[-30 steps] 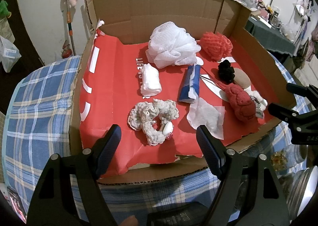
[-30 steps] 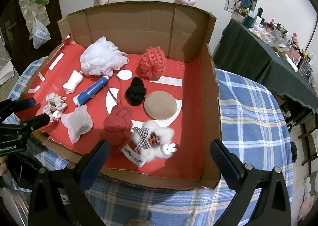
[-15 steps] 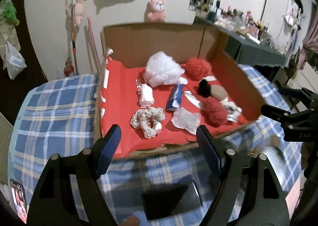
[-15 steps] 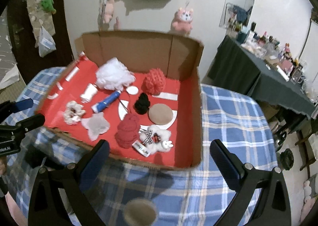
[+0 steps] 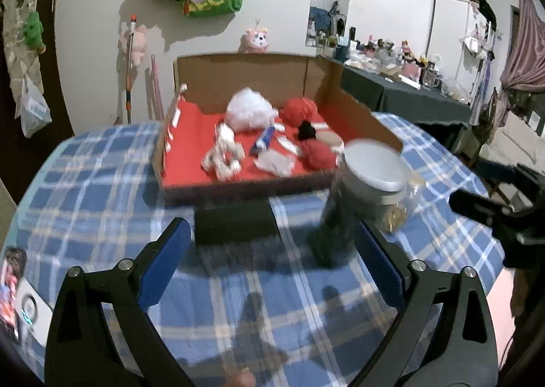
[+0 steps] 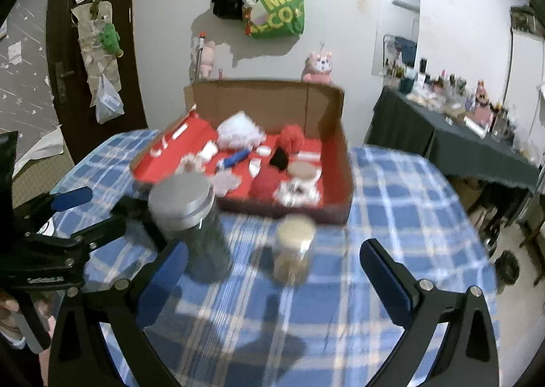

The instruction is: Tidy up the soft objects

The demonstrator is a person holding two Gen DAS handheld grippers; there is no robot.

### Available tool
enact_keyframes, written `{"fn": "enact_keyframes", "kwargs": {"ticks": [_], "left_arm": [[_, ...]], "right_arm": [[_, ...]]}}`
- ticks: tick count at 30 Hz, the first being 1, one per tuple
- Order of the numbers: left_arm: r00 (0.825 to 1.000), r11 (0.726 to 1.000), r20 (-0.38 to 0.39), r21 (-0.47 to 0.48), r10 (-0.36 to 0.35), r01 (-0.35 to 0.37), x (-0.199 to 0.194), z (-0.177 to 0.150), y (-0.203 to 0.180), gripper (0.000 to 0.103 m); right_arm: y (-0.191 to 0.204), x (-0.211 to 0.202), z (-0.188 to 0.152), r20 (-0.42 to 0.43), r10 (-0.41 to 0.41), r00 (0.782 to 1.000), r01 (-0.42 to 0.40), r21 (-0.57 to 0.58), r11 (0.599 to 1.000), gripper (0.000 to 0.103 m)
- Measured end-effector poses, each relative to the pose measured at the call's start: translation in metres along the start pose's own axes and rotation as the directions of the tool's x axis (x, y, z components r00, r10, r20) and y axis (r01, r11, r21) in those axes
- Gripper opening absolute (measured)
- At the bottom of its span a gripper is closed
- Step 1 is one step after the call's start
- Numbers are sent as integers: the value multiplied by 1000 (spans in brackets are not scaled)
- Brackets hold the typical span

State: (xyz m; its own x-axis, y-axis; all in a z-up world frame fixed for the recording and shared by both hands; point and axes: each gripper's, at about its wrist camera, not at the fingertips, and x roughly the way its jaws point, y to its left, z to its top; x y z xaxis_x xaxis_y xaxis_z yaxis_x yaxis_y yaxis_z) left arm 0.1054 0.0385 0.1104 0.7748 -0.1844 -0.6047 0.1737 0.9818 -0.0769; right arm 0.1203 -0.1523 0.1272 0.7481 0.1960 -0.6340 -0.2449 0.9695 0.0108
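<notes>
- The left gripper [image 5: 270, 262], black with blue pads, hangs over the blue-and-white checked tablecloth [image 5: 102, 189]; its jaws are opening wide and nothing lies between them.
- The right gripper [image 6: 272, 273], of the same make, stands wide apart and empty above the same cloth, with a small blurred clear jar with a pale lid [image 6: 293, 251] just beyond its gap.
- The soft objects lie in a shallow brown cardboard box lined with red paper [image 5: 272, 80], well ahead of both grippers.
- Inside are a white mesh bath puff [image 5: 248, 113], a red knitted ball [image 5: 299, 109], a small black fuzzy piece [image 5: 306, 130], a cream scrunchie [image 5: 223, 162] and a dark red plush [image 5: 318, 155].
- A tall dark jar with a grey screw lid [image 6: 190, 216] stands in front of the box, near the right gripper's left finger.
- A flat black rectangular item [image 5: 235, 223] lies against the box's near wall.
</notes>
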Motion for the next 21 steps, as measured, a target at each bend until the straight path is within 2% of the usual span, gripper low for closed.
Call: {"fn": "enact_keyframes", "kwargs": {"ticks": [3,9,15,21], "left_arm": [[1000,1000,-24,-8,2,-2,6,-19,-5,98],[992,1000,-125,-11,6,-7,37,-53,-12,98],[974,998,-223,-31,40,-48,62,-70,-14,98],[965,993,-238,-6,109,-114,67,-73,-16,103]], "right_arm": [[1,11,-21,-27,-10,1000,11,16,1000,103],[-4,60,-62,-156,-25,987,32,42,999,103],[-7,84,-71,-207,-60,977,70,45,996,103],[-16,88,-72,-214,-71,974,91,84,992,103]]}}
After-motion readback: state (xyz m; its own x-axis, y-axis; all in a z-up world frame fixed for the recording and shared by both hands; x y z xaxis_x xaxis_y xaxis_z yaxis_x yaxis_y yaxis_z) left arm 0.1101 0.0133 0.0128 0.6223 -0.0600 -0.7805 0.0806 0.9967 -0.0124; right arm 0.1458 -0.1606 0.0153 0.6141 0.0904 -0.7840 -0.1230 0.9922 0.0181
